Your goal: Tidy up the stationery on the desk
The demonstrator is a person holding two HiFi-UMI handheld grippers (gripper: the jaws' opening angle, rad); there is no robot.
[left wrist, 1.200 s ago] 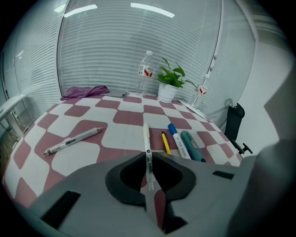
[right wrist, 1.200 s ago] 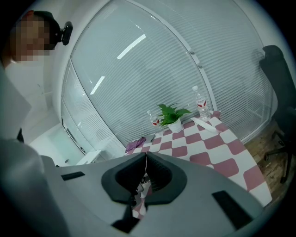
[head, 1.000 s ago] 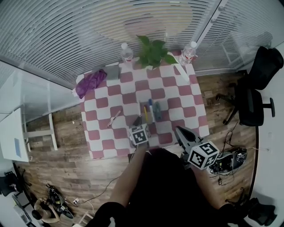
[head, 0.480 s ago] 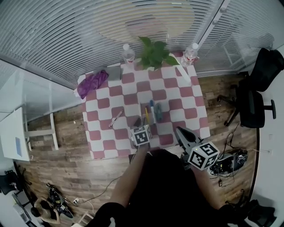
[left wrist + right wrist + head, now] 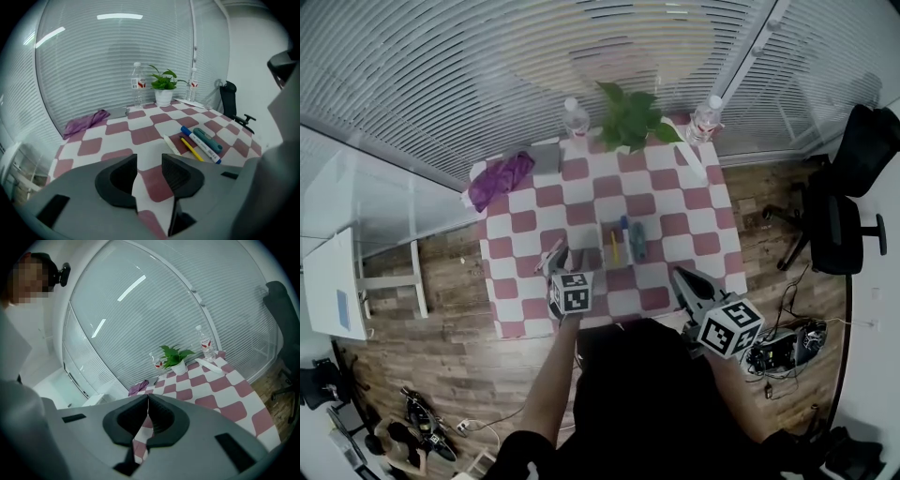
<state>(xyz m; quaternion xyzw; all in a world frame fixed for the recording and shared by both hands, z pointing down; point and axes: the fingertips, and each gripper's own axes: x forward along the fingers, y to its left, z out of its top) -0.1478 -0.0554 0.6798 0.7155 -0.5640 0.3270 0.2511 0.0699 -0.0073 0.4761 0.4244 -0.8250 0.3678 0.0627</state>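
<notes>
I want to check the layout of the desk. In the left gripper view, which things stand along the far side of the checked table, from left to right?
purple cloth → water bottle → potted plant → second water bottle

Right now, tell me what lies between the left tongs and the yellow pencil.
A slim white pen lies between the left tongs and the thin yellow pencil, shown in the left gripper view.
</notes>
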